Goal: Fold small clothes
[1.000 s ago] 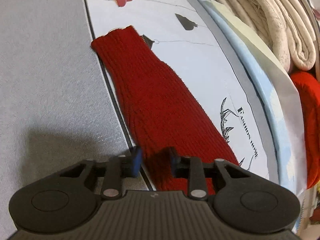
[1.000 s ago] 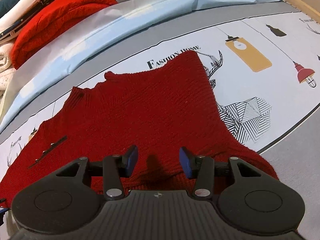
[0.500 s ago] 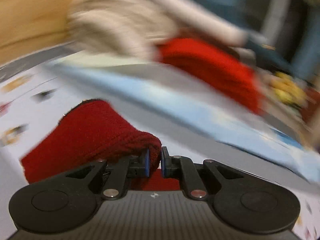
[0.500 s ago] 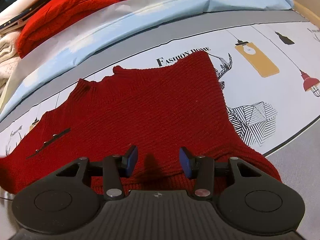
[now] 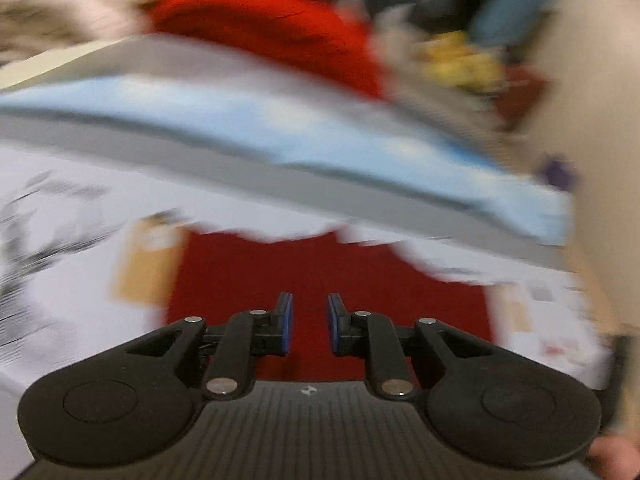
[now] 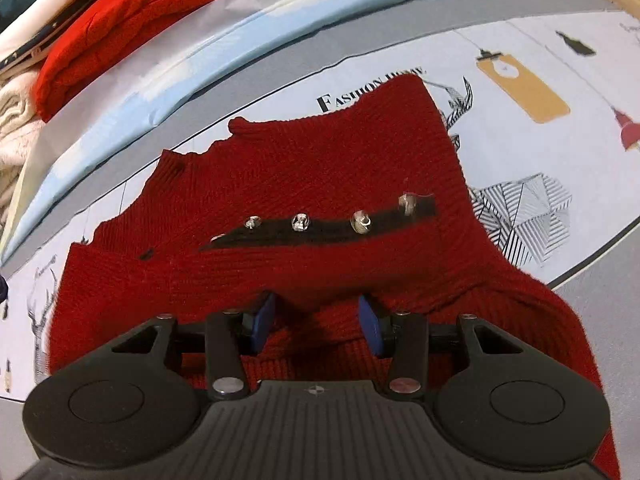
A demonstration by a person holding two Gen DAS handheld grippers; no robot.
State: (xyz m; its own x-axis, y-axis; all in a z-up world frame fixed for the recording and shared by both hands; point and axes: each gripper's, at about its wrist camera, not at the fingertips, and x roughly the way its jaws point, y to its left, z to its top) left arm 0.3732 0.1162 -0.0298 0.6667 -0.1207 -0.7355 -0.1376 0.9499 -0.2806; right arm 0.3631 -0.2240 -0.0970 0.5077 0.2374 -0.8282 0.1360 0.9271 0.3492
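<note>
Surface: printed bedsheet [image 6: 540, 28] with lamp drawings and "Fashion home" lettering, grey border near and far.
Background: pale blue pillow [image 6: 168, 52] along the far edge; folded bright red knit [image 6: 120, 20] and cream blanket [image 6: 12, 120] stacked far left.
Garment: dark red sweater [image 6: 320, 168] spread flat on the sheet, a sleeve folded across its middle showing a black strip with clear studs [image 6: 320, 228].
Right gripper [image 6: 316, 320]: jaws parted, released, pads low against the sweater's near hem, nothing pinched.
Left gripper [image 5: 308, 322]: view blurred; jaws narrowly apart and opening, nothing between them, sweater [image 5: 320, 268] below.
</note>
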